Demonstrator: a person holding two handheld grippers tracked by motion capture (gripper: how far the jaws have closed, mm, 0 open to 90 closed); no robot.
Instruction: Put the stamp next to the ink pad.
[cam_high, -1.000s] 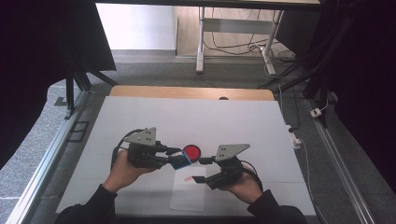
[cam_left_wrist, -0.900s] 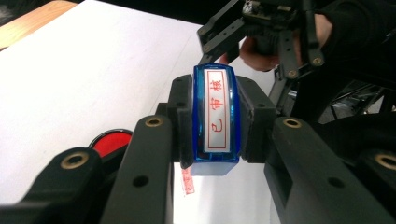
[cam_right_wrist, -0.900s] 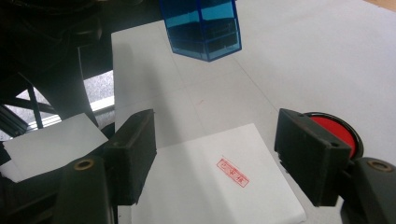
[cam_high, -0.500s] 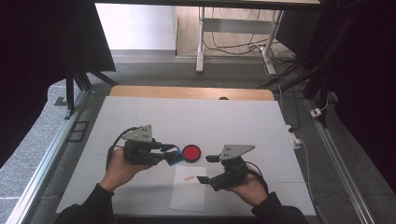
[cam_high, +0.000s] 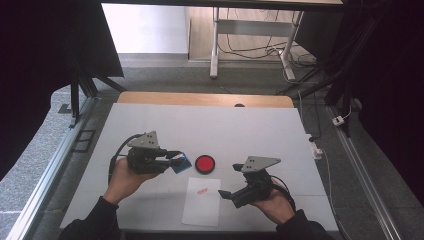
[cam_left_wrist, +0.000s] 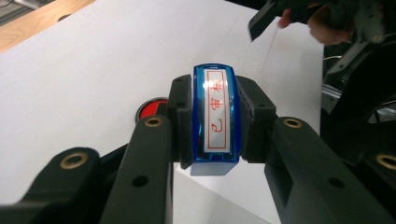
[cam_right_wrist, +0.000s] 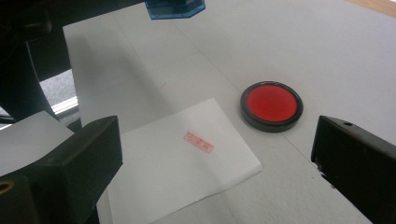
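Above the white table (cam_high: 150, 125), at about nine o'clock from the red ink pad (cam_high: 205, 163), the left gripper (cam_high: 172, 159) clamps a blue stamp (cam_high: 181, 163), its red-lettered face turned toward the gripper's own camera. The right gripper (cam_high: 223, 194), jaws just spread wide with nothing between them, hovers at three o'clock of the paper sheet (cam_high: 201, 201). The sheet bears a small red imprint (cam_high: 201, 190), seemingly boxed characters, and lies at six o'clock from the pad.

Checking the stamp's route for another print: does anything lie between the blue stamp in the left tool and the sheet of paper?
Nothing visible does. The blue stamp, clamped in the left tool, hangs over bare table beside the red ink pad; the paper lies just below, and the right tool sits off its right edge.
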